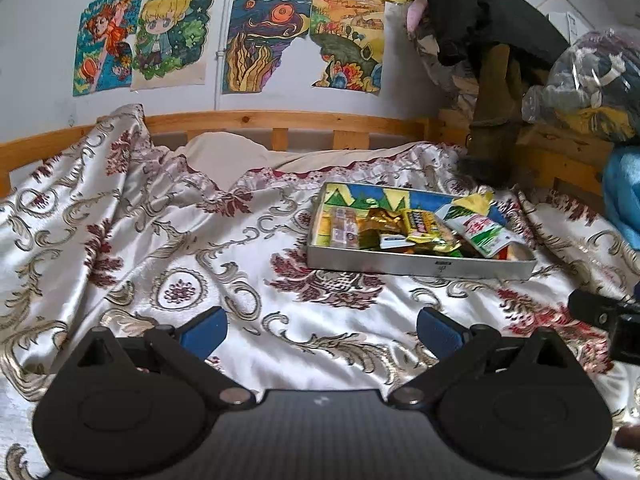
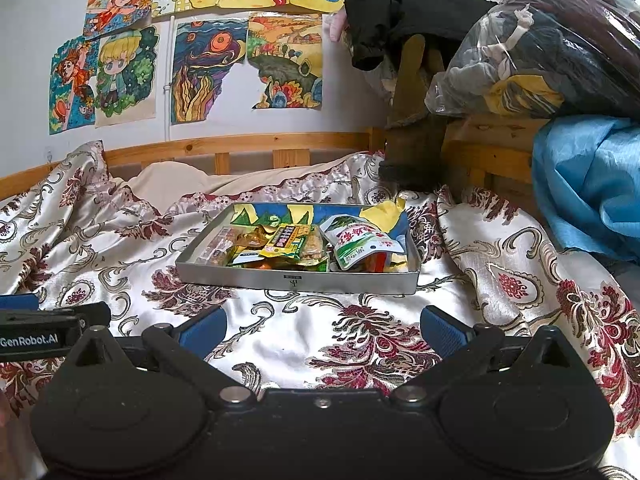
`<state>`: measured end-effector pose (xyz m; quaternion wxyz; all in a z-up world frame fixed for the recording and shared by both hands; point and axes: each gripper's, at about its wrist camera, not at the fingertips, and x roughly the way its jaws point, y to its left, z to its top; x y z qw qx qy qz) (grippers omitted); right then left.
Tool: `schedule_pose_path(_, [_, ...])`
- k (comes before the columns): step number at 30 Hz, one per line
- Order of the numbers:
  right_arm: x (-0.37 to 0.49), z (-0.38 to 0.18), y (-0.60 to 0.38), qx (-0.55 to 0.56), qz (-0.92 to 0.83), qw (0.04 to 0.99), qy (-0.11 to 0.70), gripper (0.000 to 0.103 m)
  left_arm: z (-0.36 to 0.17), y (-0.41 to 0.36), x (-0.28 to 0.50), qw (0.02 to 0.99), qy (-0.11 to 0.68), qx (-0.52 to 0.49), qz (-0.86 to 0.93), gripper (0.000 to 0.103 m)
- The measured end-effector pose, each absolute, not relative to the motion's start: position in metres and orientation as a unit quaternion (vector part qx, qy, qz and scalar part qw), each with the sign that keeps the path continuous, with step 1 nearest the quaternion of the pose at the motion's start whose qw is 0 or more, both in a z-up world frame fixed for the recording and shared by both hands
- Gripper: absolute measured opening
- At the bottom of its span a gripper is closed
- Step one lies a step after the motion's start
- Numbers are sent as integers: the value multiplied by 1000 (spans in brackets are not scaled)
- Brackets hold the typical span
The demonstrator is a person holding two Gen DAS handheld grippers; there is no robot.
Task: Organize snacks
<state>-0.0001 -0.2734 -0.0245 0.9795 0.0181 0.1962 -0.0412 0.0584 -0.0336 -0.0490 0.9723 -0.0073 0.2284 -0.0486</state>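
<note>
The left gripper (image 1: 322, 330) is held low over the bed, its blue-padded fingers (image 1: 204, 330) spread wide with nothing between them. The right gripper (image 2: 323, 330) is likewise spread wide and empty, its blue pads (image 2: 442, 330) clear of the bedding. Both are levelled and aimed at the far wall. The two tools are held side by side: the right one's black body is seen at the right edge of the left wrist view, and the left one's labelled body at the left edge of the right wrist view.

Ahead of both grippers, a shallow rectangular silver metal tray (image 2: 296, 280) is laid flat on the cream satin bedspread with dark red floral pattern (image 1: 160, 240). Its long axis is set crosswise to the fingers, one long wall facing the grippers. The tray is filled with assorted snack packets; a white-and-green pouch (image 2: 360, 246) is propped toward its right end, and a yellow wrapped bar (image 2: 286, 240) is laid near the middle. Behind the bed, a wooden rail (image 1: 280, 120) and coloured drawings (image 1: 264, 40) are seen.
</note>
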Motion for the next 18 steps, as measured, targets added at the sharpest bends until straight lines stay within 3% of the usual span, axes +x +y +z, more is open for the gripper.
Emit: schedule_pose_path(18, [-1,-27,-273,16,-41,979,200,102,-49,-34,58,973,230,9,-29,103])
